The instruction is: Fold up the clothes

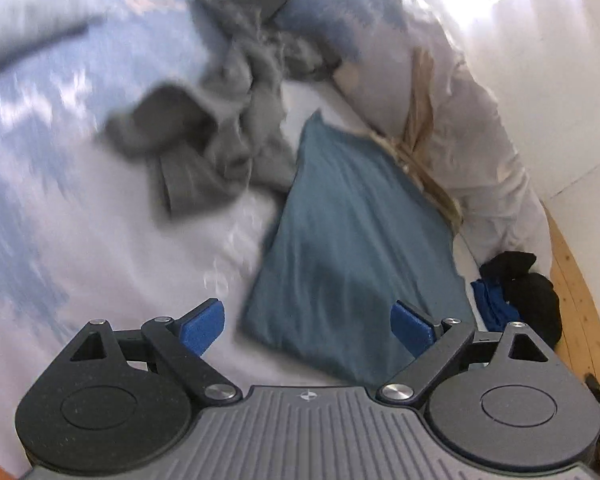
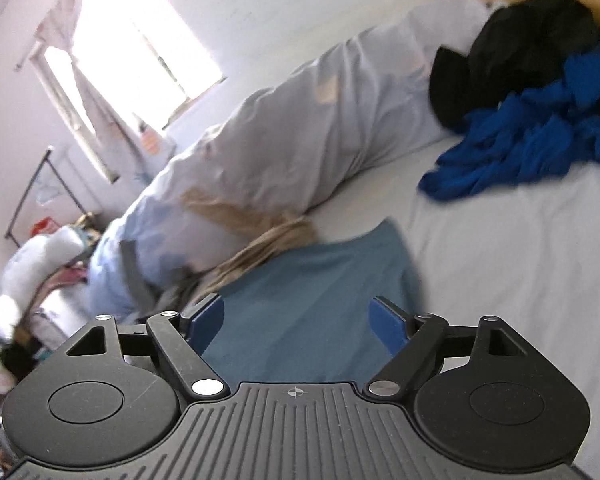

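Left gripper (image 1: 310,326): blue ribbed pads spread wide, nothing between them. It hangs over a white bed sheet (image 1: 112,280), smooth and matte, blurred by motion at the left of the frame.

Teal garment (image 1: 352,248): soft, flat-lying fabric, roughly rectangular, one pointed corner toward frame centre; it runs from centre down to the lower middle, just ahead of the left pads. In the right wrist view the same teal cloth (image 2: 312,300) fills the lower centre, directly between the spread fingers of the right gripper (image 2: 298,322), which pinches nothing; whether the pads touch the cloth cannot be told.

Grey garment (image 1: 216,136): crumpled, knit-looking, bunched in folds at upper centre-left, near the teal piece's corner.

White duvet (image 1: 472,120): puffy, rolled into a long ridge along the right of the left view; a tan, wrinkled cloth (image 1: 416,136) lies against it.

Pile at lower right of the left view: black clothing (image 1: 528,280), soft and lumpy, with crumpled bright-blue fabric (image 1: 492,304) just beside it. Wood floor (image 1: 580,280), plank-grained, at the right edge.
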`<state>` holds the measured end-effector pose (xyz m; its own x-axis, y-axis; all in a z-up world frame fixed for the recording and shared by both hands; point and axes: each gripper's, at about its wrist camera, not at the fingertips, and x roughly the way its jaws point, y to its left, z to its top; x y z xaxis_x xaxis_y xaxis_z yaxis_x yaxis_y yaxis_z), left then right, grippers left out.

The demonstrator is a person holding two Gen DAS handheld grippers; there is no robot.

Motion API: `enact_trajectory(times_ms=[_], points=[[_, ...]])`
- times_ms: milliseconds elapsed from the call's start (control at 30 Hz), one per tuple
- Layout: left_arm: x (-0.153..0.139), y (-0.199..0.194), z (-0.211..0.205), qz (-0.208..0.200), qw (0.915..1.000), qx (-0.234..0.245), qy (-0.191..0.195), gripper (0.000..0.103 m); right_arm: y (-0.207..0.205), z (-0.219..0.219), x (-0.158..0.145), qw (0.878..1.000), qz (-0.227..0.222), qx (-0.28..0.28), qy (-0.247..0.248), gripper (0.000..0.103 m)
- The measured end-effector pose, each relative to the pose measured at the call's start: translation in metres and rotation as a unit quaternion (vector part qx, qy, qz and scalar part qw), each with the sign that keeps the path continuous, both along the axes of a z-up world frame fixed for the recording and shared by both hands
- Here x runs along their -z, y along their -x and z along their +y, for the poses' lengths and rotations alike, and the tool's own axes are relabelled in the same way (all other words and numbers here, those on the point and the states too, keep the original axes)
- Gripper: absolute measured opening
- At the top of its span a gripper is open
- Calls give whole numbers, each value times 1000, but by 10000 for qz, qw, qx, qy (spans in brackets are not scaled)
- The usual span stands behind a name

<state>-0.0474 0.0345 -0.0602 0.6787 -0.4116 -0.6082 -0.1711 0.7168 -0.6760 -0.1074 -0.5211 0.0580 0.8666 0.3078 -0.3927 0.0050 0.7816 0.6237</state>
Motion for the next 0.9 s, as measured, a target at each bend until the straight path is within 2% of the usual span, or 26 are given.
enact_trajectory(times_ms=[133,200,233,267,400,467,500,567,667,800,867,900], points=[[18,-9,-12,68,9998,-126,111,88,23,41,-4,9987,63,-497,-3,83],[21,-11,-17,97,9998,-177,41,64,33,70,-5,9957,52,-880,302,84],[22,-10,-16,185,9995,-242,34,39,38,87,-6,9924,34,-1103,536,84],[24,-7,-14,277,9991,-312,48,28,41,105,-6,9883,3,-1320,764,84],[36,1,6,333,9959,-568,614,21,38,188,5,9644,-297,-2085,1598,84],[39,7,11,308,9952,-629,687,12,37,229,11,9473,-445,-2457,2008,84],[40,8,13,282,9948,-655,726,11,36,249,14,9374,-519,-2640,2210,84],[40,12,16,196,9936,-685,880,11,34,290,21,9148,-673,-2991,2631,84],[39,12,22,55,9913,-702,1113,10,25,343,40,8700,-971,-3370,3466,83],[41,9,25,-144,9880,-585,1421,9,21,362,53,8490,-1085,-3423,3875,81],[43,9,28,-212,9856,-559,1580,9,19,371,60,8378,-1141,-3447,4076,71],[44,9,29,-248,9843,-541,1662,9,18,376,64,8321,-1169,-3458,4176,70]])
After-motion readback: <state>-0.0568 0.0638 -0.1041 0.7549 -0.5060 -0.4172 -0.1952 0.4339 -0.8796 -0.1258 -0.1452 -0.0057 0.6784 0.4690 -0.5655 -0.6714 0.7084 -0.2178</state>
